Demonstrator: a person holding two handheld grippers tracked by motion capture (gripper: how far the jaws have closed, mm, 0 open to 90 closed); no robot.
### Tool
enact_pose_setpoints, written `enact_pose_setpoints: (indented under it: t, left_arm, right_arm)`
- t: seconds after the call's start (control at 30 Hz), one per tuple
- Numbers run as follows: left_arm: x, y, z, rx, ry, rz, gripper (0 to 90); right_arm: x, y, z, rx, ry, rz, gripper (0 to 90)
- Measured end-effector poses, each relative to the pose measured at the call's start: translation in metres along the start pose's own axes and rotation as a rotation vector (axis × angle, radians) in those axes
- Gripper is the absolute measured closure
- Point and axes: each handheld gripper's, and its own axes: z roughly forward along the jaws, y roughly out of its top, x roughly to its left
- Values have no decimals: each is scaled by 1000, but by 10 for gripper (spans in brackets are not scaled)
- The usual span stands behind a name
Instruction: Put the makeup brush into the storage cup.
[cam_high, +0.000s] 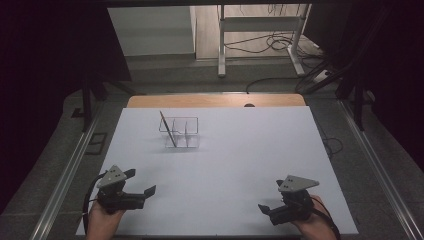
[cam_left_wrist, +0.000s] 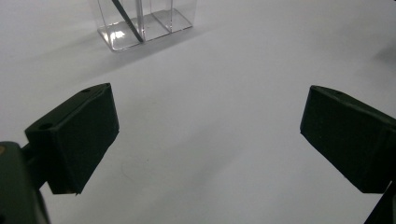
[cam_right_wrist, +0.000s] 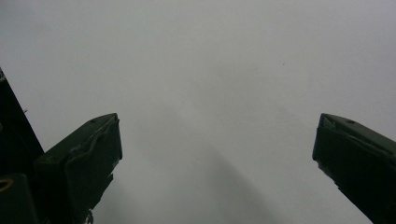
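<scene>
From the high view I see a white sheet (cam_high: 235, 160) covering most of a wooden table (cam_high: 215, 100), whose bare tan edge shows along the far side. My left gripper (cam_high: 142, 182) sits near the sheet's near left corner, jaws spread wide with nothing between them; the left gripper view confirms the gap over bare white surface. My right gripper (cam_high: 267, 202) rests near the near right corner, jaws likewise wide apart and empty. Far from both, left of centre, stands a clear plastic organizer (cam_high: 181, 132) with several compartments, and a thin dark pencil (cam_high: 168, 128) leans tilted in its left compartment, tip end up and to the left. Beyond the table the room is dim: grey floor, a white metal frame (cam_high: 260, 25), loose cables (cam_high: 272, 42), and metal rails (cam_high: 70, 170) running along both sides.
</scene>
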Motion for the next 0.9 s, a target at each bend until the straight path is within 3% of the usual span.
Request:
enact_pose_setpoints:
  t: [0.9]
  left_arm:
    - [-2,-13,-18,-4,32,-1,47]
  right_arm:
    - [-1,0,-1,-2,-8,9,15]
